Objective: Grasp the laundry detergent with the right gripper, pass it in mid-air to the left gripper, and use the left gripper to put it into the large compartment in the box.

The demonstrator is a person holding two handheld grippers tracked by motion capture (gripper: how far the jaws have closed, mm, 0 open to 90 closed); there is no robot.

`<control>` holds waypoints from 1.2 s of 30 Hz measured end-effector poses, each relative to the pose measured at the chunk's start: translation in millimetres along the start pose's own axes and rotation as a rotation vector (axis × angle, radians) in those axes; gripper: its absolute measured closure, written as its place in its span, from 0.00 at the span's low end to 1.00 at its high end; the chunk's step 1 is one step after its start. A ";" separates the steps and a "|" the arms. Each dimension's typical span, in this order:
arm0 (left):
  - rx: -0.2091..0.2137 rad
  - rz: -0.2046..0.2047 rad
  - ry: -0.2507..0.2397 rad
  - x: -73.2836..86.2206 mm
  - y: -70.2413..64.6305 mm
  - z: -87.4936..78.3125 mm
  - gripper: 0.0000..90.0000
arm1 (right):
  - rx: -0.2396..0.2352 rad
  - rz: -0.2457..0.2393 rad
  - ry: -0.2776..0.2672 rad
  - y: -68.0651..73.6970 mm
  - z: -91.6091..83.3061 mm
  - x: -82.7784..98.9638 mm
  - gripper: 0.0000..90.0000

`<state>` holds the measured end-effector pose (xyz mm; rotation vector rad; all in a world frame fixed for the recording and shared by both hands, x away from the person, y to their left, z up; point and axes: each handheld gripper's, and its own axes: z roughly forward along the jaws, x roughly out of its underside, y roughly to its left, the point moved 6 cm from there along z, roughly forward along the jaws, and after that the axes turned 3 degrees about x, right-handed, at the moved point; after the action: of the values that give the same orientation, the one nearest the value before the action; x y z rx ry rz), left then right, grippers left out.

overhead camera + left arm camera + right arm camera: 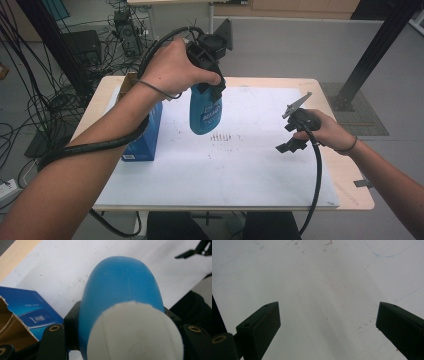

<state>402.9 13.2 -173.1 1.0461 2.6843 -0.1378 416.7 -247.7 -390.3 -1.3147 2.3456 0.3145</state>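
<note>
Blue plastic bottle (205,115) with a white cap hangs in my left gripper (209,90), jaws clamped on it, lifted off the table (345,175) beside one blue box (145,137). Its label is unreadable to me. My right gripper (295,131) hovers wide open, holding nothing.

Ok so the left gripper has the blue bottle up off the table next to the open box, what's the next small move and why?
Probably carry the blue bottle a little further from the blue box and lower it onto the white mat. The left gripper is shut on the bottle near its white cap, with the bottle hanging in the air. The right gripper waits open over bare mat, so that space looks free.
</note>
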 end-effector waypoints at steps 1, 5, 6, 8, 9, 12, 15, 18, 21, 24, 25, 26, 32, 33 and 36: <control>-0.005 -0.012 -0.005 -0.8 2.3 -1.1 0.42 | -0.001 0.001 0.002 0.3 0.5 -0.1 0.06; -0.031 -0.067 -0.028 -2.3 12.5 -6.7 0.42 | 0.007 -0.002 0.001 -1.1 1.6 -0.7 0.06; -0.034 -0.075 -0.023 -2.0 15.0 -8.0 0.42 | 0.007 -0.001 0.002 -1.4 1.5 -0.7 0.06; -0.041 -0.091 -0.017 -1.7 23.3 -13.4 0.42 | 0.007 0.005 0.001 -2.3 2.4 -0.7 0.06; -0.041 -0.091 -0.017 -1.7 23.3 -13.4 0.42 | 0.007 0.005 0.001 -2.3 2.4 -0.7 0.06; -0.042 -0.120 -0.026 -1.0 33.7 -20.8 0.42 | 0.010 0.005 -0.002 -3.2 2.7 -1.0 0.06; -0.044 -0.142 -0.035 0.4 41.8 -27.0 0.42 | 0.011 0.009 -0.004 -3.6 3.1 -1.0 0.06; -0.041 -0.179 -0.064 2.2 51.2 -34.4 0.42 | 0.014 0.011 -0.010 -4.4 3.1 -1.2 0.06; -0.045 -0.211 -0.085 4.8 61.9 -42.3 0.42 | 0.011 0.011 -0.010 -4.1 3.4 -1.4 0.06; -0.063 -0.239 -0.095 7.9 70.9 -48.0 0.42 | 0.010 0.013 -0.012 -3.7 3.8 -2.2 0.06; -0.067 -0.242 -0.086 9.7 74.2 -49.7 0.42 | 0.010 0.014 -0.011 -3.5 4.1 -2.4 0.06; -0.069 -0.249 -0.088 10.8 77.5 -50.5 0.42 | 0.010 0.011 -0.014 -3.7 4.5 -2.8 0.06; -0.074 -0.307 -0.087 20.1 100.0 -55.7 0.42 | 0.013 0.014 -0.019 -4.8 6.2 -4.3 0.06; -0.078 -0.320 -0.092 21.5 104.1 -56.7 0.42 | 0.012 0.014 -0.019 -4.9 6.4 -4.4 0.06; -0.082 -0.360 -0.106 25.9 116.9 -59.6 0.42 | 0.013 0.017 -0.021 -5.2 6.7 -4.7 0.06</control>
<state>451.4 126.9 -122.2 0.5084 2.7276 -0.1427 425.0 -244.3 -394.0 -1.2805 2.3386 0.3158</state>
